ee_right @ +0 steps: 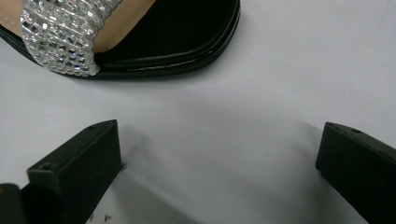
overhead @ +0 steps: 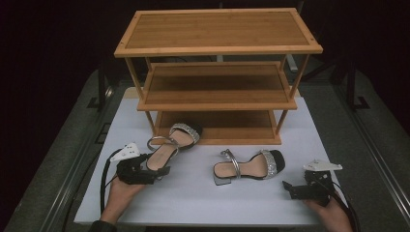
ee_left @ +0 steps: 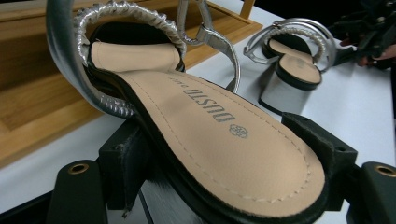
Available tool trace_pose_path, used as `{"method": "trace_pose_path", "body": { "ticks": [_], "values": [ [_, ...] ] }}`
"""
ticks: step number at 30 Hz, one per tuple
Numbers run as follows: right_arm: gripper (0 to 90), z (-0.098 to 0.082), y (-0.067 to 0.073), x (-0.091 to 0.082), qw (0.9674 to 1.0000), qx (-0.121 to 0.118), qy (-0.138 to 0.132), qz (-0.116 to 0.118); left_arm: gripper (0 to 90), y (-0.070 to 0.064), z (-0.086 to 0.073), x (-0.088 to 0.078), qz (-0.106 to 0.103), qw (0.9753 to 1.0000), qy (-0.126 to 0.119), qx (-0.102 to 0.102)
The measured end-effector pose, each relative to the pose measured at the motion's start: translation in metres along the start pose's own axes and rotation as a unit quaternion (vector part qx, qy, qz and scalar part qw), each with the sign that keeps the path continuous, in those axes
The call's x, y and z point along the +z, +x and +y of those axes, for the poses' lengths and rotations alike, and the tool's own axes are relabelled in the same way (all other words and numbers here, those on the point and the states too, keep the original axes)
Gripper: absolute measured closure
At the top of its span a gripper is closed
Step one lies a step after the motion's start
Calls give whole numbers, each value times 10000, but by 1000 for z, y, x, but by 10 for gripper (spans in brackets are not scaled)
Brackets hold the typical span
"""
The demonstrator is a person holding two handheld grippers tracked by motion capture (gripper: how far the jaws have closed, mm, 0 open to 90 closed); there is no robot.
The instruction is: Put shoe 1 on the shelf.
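Two black sandals with silver straps lie on the white table (overhead: 193,198). The left sandal (overhead: 170,145) points its sparkly toe strap at the foot of the wooden rack. My left gripper (overhead: 157,173) is at its heel end. In the left gripper view the beige insole (ee_left: 219,140) runs between the two jaws, and my left gripper (ee_left: 224,149) is shut on the heel. The right sandal (overhead: 249,166) lies flat on its sole, toe to the right. Just right of it, my right gripper (overhead: 290,188) stands open above bare table (ee_right: 219,140), with the sandal's toe (ee_right: 140,42) just ahead.
A three-tier wooden shoe rack (overhead: 217,48) stands at the back of the table, all shelves bare; its lowest shelf (ee_left: 37,107) is close beside the held sandal. The other sandal (ee_left: 292,65) lies farther off in the left gripper view. Dark floor surrounds the table.
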State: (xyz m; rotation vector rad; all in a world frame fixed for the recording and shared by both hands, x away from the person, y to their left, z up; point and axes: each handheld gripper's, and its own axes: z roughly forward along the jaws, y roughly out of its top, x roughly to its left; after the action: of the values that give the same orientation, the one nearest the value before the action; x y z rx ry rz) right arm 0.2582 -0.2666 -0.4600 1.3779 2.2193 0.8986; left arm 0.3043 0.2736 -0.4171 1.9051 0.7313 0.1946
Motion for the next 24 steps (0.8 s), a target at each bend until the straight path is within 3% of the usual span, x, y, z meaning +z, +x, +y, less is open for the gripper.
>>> {"method": "trace_pose_path", "body": {
  "ticks": [6,24],
  "values": [
    [0,0,0,0,10000,-6,-4,2,265,8,10,18,8,9999,-157,-17],
    [0,0,0,0,10000,-1,-12,1,266,41,34,83,272,9992,-267,-96]
  ]
}}
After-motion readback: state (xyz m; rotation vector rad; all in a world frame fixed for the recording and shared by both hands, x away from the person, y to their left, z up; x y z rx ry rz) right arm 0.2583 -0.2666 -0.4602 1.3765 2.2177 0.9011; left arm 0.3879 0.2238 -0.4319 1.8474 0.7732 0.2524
